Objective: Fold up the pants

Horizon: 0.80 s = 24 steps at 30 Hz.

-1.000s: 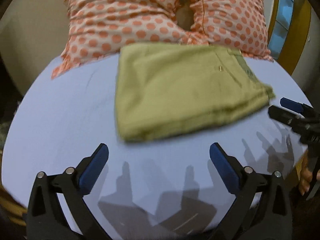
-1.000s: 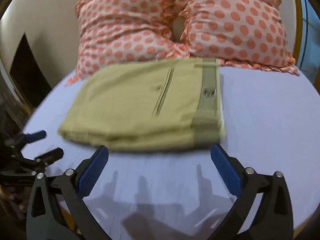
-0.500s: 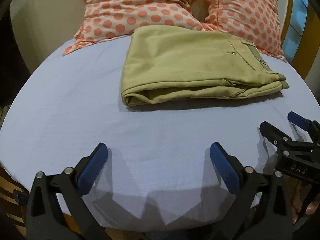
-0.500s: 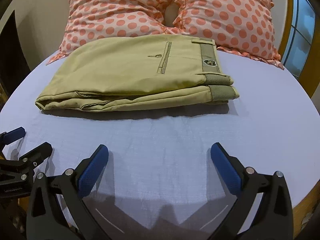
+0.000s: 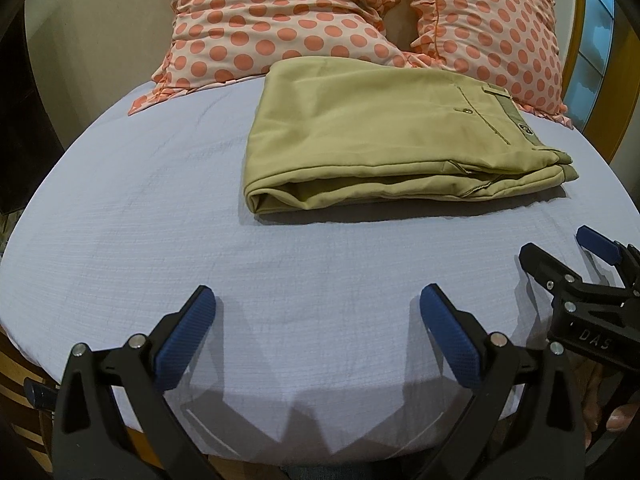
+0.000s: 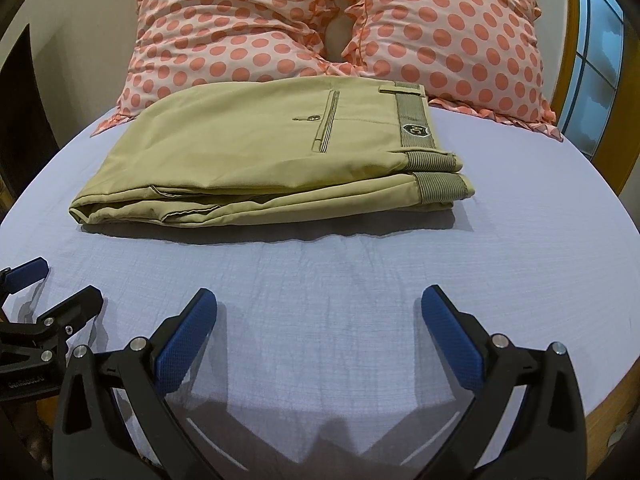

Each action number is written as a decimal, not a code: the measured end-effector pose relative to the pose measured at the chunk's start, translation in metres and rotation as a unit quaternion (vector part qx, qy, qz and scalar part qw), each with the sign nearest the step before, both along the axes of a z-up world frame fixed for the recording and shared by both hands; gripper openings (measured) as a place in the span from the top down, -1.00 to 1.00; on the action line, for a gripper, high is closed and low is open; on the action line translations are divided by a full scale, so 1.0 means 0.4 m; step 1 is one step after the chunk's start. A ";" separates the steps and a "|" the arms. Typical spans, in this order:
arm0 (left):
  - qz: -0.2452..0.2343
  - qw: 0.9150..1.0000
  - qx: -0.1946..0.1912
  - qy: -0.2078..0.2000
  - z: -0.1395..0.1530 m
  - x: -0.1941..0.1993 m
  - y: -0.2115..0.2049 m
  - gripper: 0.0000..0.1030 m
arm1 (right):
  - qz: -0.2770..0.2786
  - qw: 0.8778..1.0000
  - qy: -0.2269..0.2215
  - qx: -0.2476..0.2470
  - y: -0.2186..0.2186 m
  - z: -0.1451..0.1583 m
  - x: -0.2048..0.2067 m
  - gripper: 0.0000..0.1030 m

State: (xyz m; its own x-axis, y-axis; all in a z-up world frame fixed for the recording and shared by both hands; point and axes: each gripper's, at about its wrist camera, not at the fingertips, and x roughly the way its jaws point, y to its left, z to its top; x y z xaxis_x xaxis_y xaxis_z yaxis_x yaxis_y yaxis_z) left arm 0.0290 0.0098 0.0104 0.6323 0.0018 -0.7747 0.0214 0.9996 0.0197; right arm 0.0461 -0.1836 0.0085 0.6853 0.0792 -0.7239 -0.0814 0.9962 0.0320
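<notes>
The khaki pants [image 5: 372, 136] lie folded in a flat stack on the pale blue bed sheet [image 5: 160, 220], waistband to the right; they also show in the right wrist view [image 6: 256, 152]. My left gripper [image 5: 318, 304] is open and empty, low over the sheet near the bed's front edge, well short of the pants. My right gripper [image 6: 320, 304] is open and empty too, also near the front edge. The right gripper shows at the right of the left wrist view [image 5: 560, 248], and the left gripper at the left of the right wrist view [image 6: 56, 280].
Two pink pillows with orange dots [image 6: 248, 28] lean against the wall behind the pants. A window with a wooden frame [image 6: 592, 48] is at the right. The bed's wooden edge [image 6: 624, 396] shows below the sheet.
Both grippers have pulled back from the pants toward the front edge of the bed and dropped lower. The pants stay folded in place.
</notes>
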 end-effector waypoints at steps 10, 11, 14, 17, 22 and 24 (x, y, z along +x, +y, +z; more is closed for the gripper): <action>0.000 1.000 0.000 0.000 0.000 0.000 0.000 -0.97 | -0.006 1.000 -0.009 -0.001 0.003 -0.001 -0.004 -0.97; -0.001 1.000 0.000 0.000 0.000 0.000 0.001 -0.97 | -0.007 1.000 -0.010 -0.001 0.003 -0.001 -0.003 -0.97; 0.000 1.000 0.000 0.000 0.000 0.000 0.001 -0.97 | -0.007 1.000 -0.010 -0.001 0.003 -0.001 -0.003 -0.97; 0.000 1.000 0.000 0.001 0.000 0.000 0.000 -0.97 | -0.007 1.000 -0.009 -0.001 0.003 -0.001 -0.003 -0.97; 0.001 1.000 -0.001 0.003 0.001 0.001 0.000 -0.97 | -0.007 1.000 -0.010 -0.001 0.003 -0.001 -0.004 -0.97; 0.000 1.000 -0.001 0.004 0.001 0.002 0.000 -0.97 | -0.007 1.000 -0.010 0.000 0.003 -0.001 -0.004 -0.97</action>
